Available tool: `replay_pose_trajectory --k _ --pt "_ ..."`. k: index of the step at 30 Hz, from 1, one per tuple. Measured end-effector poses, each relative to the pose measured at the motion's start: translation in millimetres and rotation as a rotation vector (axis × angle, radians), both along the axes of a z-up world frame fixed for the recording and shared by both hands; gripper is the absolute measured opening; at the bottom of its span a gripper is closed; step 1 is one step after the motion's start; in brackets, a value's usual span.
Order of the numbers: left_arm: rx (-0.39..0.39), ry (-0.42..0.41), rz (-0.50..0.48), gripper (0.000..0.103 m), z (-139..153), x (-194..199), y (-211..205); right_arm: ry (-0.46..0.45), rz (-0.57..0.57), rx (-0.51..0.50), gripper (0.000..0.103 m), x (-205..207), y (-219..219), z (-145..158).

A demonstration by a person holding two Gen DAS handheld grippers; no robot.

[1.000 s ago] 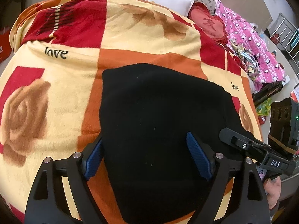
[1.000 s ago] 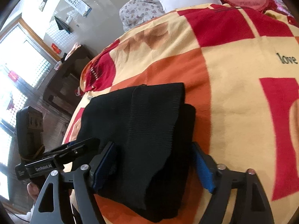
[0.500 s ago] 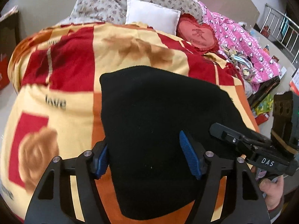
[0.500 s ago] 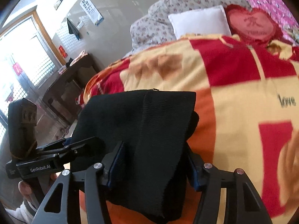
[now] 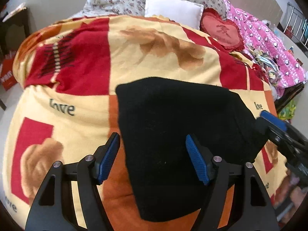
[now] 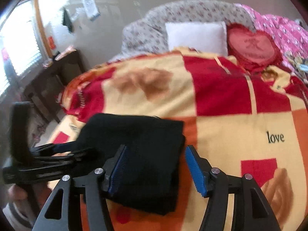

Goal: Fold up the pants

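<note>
Left hand-held gripper [image 5: 152, 157] hangs over the near left part of the folded black pants [image 5: 179, 134], jaws wide and opening; cloth lies beneath them, the blue pads not pressing on it. Right hand-held gripper [image 6: 155, 168] is over the pants' right edge, jaws fairly wide and opening, pads clear of the fabric; cloth sits between and below them.

Pants form a compact dark block on the patterned blanket [image 5: 80, 104] covering the bed, near its close edge. Far edge of the block is straight; left edge runs along an orange stripe; right edge shows stacked layers in the right wrist view.

Open blanket lies left, right and far of the pants. Farther off: white pillow [image 5: 173, 11], red heart cushion [image 5: 223, 30], pink bedding [image 5: 269, 38] at far right. Dark wooden furniture [image 6: 52, 80] stands beyond the bed's left side, by a window.
</note>
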State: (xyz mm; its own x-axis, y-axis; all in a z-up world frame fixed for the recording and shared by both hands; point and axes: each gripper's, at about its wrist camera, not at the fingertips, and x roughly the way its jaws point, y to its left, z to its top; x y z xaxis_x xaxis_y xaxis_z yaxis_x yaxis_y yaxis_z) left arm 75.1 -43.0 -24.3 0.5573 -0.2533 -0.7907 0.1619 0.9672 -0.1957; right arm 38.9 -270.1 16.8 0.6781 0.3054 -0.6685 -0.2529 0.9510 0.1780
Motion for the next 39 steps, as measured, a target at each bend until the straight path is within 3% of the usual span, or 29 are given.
replay_pose_trajectory --k 6,11,17,39 --pt "0.083 -0.063 0.041 0.071 8.8 -18.3 -1.5 0.059 0.048 -0.152 0.059 0.8 35.3 -36.4" --pt "0.131 -0.112 0.067 0.071 17.0 -34.4 -1.6 0.017 0.030 -0.055 0.058 -11.9 25.6 -15.0" --pt "0.147 -0.166 0.091 0.071 27.9 -53.8 -5.0 -0.031 -0.027 -0.058 0.058 -33.1 21.8 4.0" --pt "0.177 -0.221 0.103 0.071 42.1 -88.8 -13.2 -0.023 -0.040 -0.011 0.058 -59.7 15.8 12.4"
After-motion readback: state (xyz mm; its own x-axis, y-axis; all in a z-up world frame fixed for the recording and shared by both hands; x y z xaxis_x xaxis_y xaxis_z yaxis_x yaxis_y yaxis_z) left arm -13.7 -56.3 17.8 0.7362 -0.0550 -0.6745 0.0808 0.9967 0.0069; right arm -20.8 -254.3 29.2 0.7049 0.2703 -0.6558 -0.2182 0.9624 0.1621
